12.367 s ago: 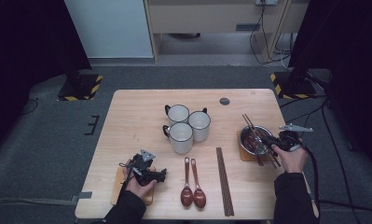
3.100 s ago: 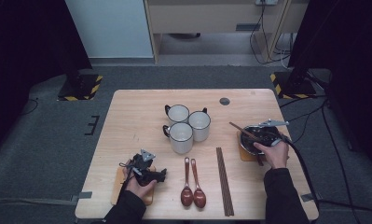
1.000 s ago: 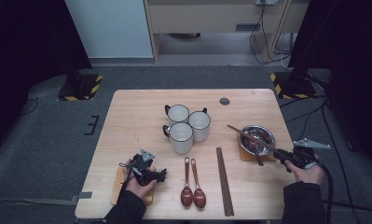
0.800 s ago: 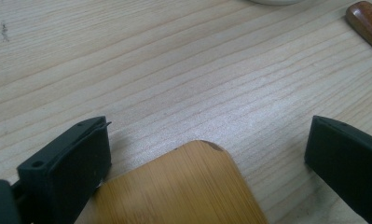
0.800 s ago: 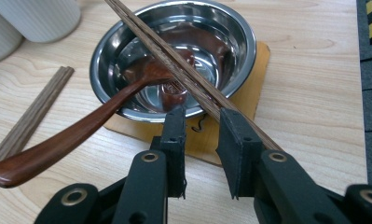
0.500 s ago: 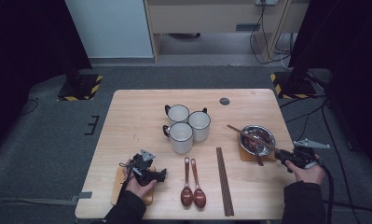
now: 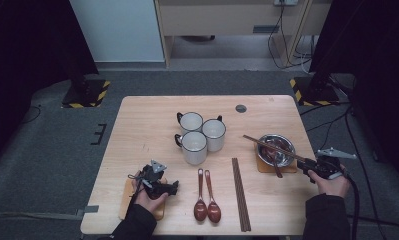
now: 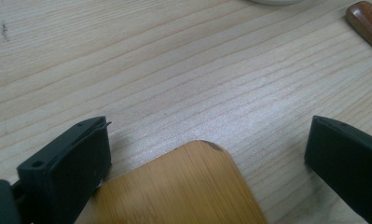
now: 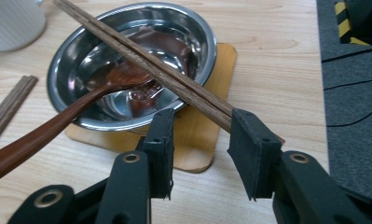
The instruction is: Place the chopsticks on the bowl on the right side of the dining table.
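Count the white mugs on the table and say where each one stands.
3, clustered at the table's middle: back left mug, back right mug, and front mug nearest the person. None seems hidden.

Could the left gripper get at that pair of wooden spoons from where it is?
Probably yes: the left gripper is open, just left of the wooden spoons, with bare table between them.
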`<state>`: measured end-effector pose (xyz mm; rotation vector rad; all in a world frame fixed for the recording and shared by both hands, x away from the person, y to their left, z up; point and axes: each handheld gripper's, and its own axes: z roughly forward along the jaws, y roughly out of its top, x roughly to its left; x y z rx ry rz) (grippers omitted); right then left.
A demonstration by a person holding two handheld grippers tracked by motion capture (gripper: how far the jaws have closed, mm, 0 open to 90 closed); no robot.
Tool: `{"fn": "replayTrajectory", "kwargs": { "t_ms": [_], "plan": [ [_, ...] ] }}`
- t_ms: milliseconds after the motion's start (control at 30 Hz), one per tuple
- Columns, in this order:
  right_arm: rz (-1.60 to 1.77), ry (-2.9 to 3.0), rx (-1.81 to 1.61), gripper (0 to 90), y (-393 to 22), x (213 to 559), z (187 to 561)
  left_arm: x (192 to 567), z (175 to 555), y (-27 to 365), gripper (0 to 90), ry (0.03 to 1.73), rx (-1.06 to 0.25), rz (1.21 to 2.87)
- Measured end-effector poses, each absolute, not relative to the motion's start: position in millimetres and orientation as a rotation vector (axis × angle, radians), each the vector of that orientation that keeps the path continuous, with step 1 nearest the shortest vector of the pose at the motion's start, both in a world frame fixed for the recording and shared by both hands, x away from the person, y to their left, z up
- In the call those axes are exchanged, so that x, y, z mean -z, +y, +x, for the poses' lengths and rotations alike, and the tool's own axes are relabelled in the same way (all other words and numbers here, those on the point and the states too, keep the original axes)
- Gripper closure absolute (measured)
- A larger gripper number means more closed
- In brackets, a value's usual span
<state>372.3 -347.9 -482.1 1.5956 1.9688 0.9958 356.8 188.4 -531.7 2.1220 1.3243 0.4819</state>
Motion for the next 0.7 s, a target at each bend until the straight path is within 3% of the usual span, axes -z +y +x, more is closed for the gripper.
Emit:
{"fn": "replayTrajectory", "kwargs": {
  "t_ms": [700],
  "plan": [
    [1.568, 1.915, -0.987, 53.2, -353, 487, 385, 532, 357, 188, 0.0, 1.324, -0.482, 2.122]
  ]
}}
